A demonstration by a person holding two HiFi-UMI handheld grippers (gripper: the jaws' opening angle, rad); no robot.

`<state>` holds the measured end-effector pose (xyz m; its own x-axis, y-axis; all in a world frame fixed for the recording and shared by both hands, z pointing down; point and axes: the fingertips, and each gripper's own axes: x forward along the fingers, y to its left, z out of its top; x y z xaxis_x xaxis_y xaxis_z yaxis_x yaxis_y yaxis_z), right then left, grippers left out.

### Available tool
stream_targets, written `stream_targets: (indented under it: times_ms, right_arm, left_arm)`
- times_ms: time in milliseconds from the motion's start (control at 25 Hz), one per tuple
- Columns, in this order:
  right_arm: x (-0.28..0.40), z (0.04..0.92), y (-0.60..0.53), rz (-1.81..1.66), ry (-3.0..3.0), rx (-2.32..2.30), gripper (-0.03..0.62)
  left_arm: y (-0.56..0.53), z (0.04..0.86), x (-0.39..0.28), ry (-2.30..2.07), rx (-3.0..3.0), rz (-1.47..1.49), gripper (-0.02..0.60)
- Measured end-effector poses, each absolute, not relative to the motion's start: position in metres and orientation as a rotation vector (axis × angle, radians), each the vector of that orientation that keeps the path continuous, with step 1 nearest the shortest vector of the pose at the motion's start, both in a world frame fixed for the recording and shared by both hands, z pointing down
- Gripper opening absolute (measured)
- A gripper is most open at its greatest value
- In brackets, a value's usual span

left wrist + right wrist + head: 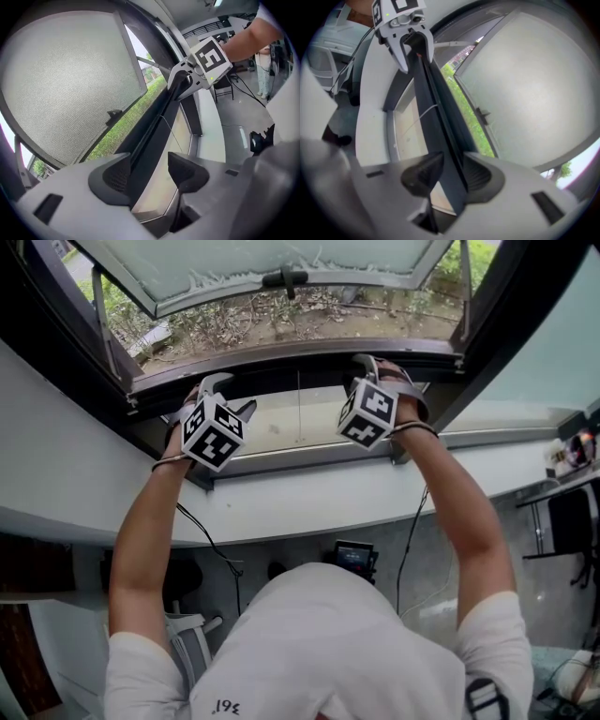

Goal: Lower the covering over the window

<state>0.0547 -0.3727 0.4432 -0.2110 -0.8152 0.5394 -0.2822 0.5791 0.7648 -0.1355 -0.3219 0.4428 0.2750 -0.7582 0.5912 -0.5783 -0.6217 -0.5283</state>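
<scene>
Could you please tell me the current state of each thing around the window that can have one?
window sash: open, swung outward.
dark bar: level across the opening, between both grippers' jaws.
cord: hanging straight down.
left gripper: open around the dark bar, one pad clear of it.
right gripper: shut on the dark bar.

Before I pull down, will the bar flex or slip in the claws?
The bar looks rigid: it runs straight between the right claw and left claw, so probably no sag. Its smooth dark face may slip. Taken at two points, it could tilt if pulled unevenly.
</scene>
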Motion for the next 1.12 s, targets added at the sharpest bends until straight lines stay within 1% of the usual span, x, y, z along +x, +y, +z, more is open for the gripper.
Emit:
stream_targets:
  times_ms: [200,560,1120]
  right_arm:
    - [0.054,0.438,-0.367,-0.655,-1.764,0.914,0.127]
    - [0.062,0.43,-0.356,-0.629,-1.776,0.953,0.127]
    - [0.055,0.384,-0.333,-0.559,-1.934,1.097,0.126]
  left_arm:
    - [-0.316,0.435,-0.132,1.301,-2.417,-1.149,0.24]
    - [-0.313,0.402,-0.132,1.462,-2.524,-0.836,0.195]
    - [-0.299,0.357,-0.129,1.614,-2.705,-0.391,0.149]
